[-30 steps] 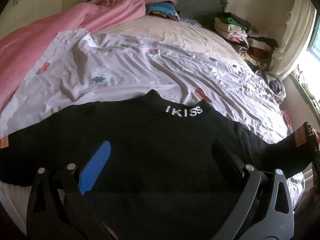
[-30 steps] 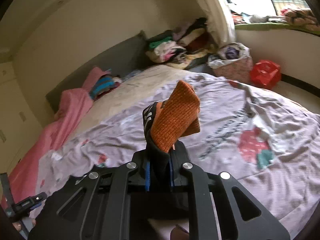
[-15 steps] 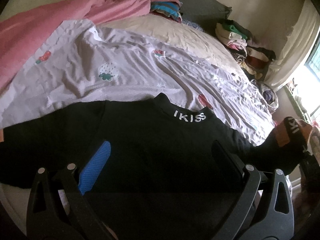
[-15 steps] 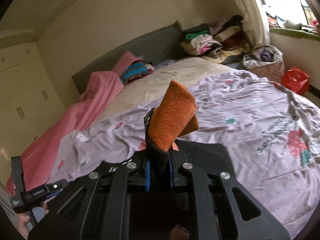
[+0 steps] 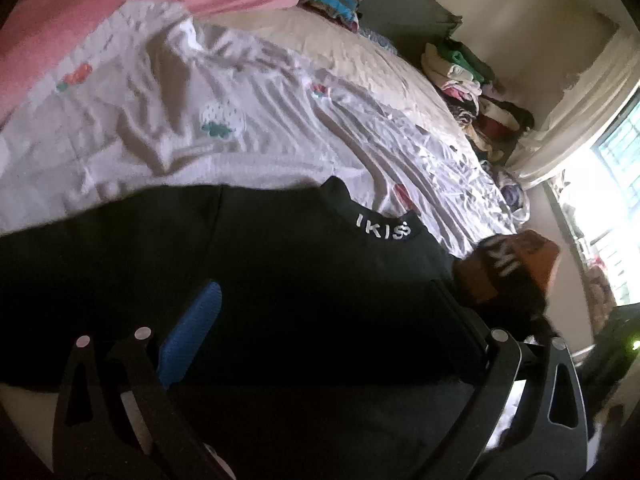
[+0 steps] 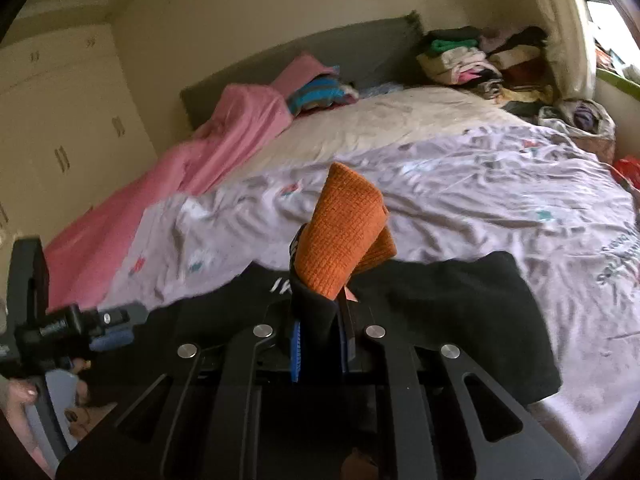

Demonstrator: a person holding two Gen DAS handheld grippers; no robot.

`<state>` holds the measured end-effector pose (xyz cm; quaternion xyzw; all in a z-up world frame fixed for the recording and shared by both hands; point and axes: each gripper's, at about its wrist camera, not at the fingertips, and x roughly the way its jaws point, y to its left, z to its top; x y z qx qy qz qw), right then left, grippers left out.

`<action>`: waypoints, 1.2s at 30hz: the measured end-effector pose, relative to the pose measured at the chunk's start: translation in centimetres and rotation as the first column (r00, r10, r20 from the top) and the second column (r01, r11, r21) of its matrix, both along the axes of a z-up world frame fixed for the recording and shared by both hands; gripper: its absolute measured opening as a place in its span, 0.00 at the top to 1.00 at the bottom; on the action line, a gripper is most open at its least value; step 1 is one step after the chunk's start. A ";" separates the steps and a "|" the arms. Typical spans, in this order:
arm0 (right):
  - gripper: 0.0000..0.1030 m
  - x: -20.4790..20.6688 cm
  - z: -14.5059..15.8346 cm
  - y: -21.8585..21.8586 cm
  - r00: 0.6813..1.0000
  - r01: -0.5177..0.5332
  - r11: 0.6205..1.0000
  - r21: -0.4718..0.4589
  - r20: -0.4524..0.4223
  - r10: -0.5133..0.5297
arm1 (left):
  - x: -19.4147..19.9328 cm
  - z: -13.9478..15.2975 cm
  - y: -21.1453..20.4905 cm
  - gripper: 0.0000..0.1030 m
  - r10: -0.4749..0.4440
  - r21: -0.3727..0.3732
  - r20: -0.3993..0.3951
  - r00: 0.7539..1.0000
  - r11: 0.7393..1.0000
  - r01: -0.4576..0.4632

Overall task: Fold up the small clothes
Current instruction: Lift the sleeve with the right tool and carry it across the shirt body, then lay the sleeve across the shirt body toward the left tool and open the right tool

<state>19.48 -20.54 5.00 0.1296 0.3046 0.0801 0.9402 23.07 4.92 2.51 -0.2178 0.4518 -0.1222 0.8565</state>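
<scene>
Clamped tight, right gripper (image 6: 320,344) on orange ribbed cuff (image 6: 344,236) of black knit long-sleeved sweater (image 5: 280,300); left gripper (image 5: 320,340) spread wide, empty, over its chest. Lying on lilac strawberry-print bedsheet (image 5: 160,120). Cuff now carried inward beside the white-lettered collar (image 5: 384,232): sleeve fold underway, not yet laid down.

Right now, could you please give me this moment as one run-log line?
step: fold sleeve | right hand-held gripper: shut on orange cuff | left hand-held gripper: open above black top | surface: bed sheet
</scene>
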 end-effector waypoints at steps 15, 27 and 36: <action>0.59 1.1 -4.8 7.9 0.981 -0.172 0.985 -0.028 -0.094 0.169 | 0.8 -3.1 2.0 0.10 -0.051 -0.167 -0.054 0.997 0.985 0.041; 0.34 -2.3 -4.2 6.1 0.950 -0.292 0.956 -0.003 -0.113 0.290 | 1.3 -6.2 0.0 0.32 -0.110 -0.155 -0.119 0.987 0.984 0.091; 0.33 -2.5 -4.6 0.0 0.981 -0.127 0.990 -0.068 -0.158 0.115 | 1.3 -6.6 -4.1 0.93 -0.166 -0.013 -0.102 0.981 0.986 0.166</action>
